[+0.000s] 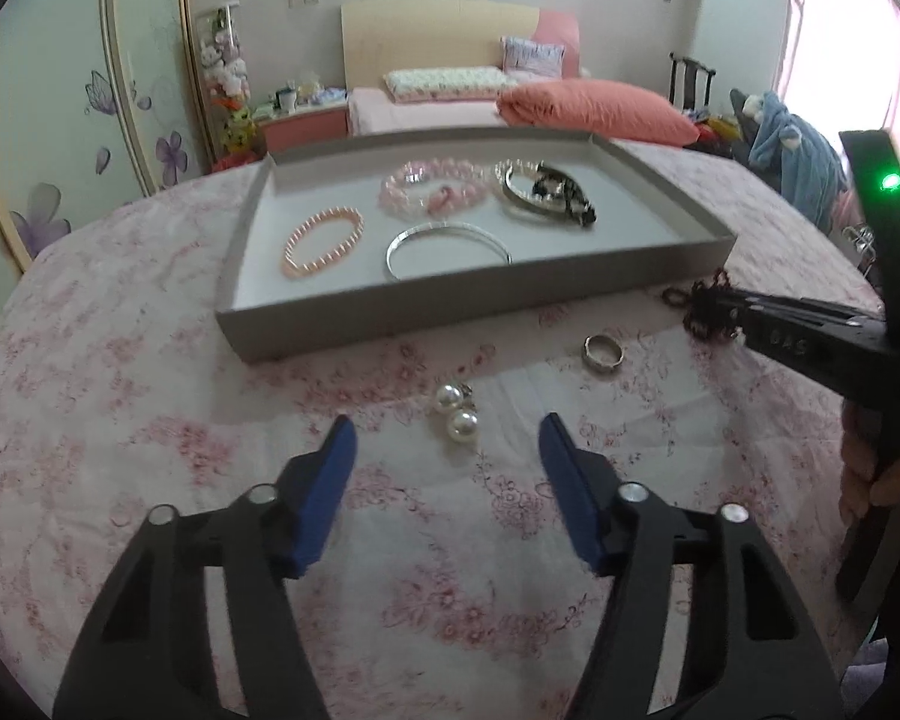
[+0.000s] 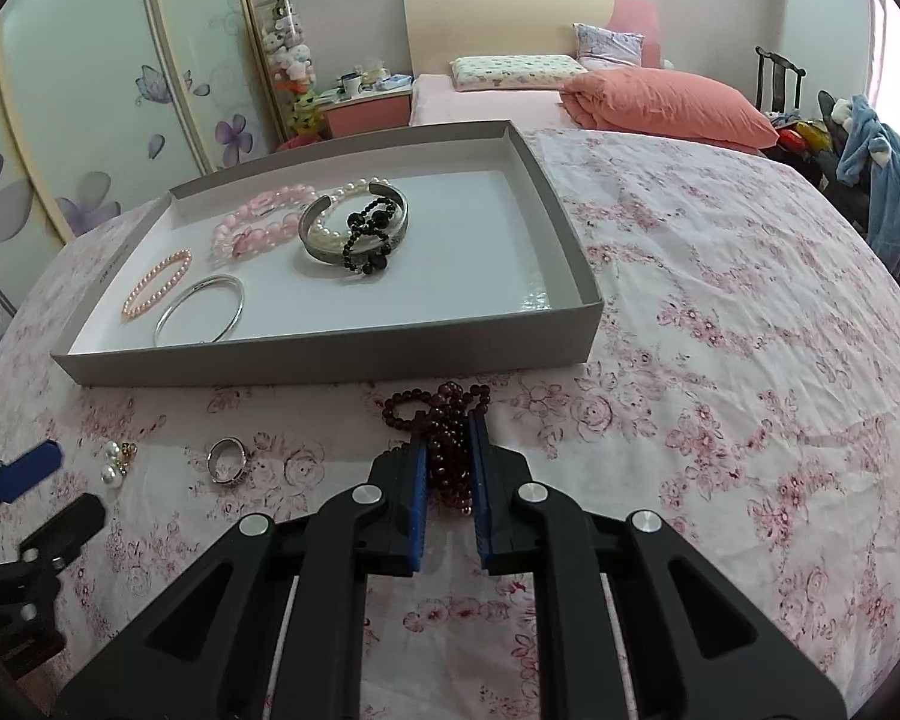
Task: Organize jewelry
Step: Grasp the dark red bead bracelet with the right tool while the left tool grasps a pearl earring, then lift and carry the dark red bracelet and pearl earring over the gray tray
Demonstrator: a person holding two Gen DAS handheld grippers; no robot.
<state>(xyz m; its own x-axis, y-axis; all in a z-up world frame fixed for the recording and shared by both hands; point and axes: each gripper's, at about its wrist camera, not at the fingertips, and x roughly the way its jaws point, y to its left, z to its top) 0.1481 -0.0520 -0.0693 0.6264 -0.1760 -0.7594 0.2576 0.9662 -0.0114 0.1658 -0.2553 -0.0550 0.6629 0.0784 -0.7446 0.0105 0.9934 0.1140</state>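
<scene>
Dark-red bead strand (image 2: 450,450) in right gripper (image 2: 448,420) (pinched).

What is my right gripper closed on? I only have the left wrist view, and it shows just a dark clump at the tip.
Observer: The right gripper is shut on a dark red bead bracelet, still lying on the bedspread.
Operator: Is the black piece in the tray separate from the cuff?
Observer: No, the black bead string lies draped over the silver cuff, with white pearls inside it.
Operator: Any free space in the tray?
Observer: Yes, the tray has its right half bare.
</scene>
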